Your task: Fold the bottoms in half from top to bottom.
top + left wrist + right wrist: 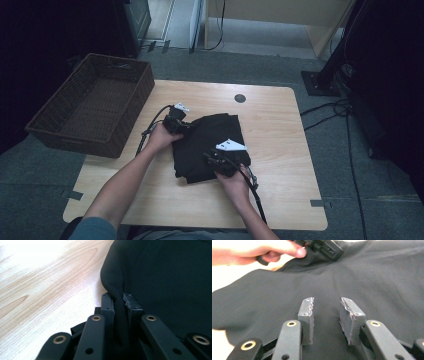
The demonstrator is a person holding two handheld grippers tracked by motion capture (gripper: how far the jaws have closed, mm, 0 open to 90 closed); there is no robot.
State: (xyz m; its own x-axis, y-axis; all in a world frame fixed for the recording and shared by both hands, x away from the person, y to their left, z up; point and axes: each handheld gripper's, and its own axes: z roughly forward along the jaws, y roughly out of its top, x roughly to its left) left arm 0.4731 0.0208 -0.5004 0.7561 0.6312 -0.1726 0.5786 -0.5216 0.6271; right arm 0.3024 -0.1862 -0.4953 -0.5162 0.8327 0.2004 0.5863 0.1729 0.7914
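The folded black cloth (212, 147) lay mid-table (280, 190), its far-left edge pinched tight in the left tool (119, 303), while the right tool (327, 315), jaws parted and empty, rested over the cloth's near-right part, diagonally opposite.

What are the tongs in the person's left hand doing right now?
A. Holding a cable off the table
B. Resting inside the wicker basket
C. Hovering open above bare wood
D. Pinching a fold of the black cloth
D: in the left gripper view the left tongs are closed on a ridge of the black cloth, which bunches up between the two pads at the cloth's edge, beside the table.
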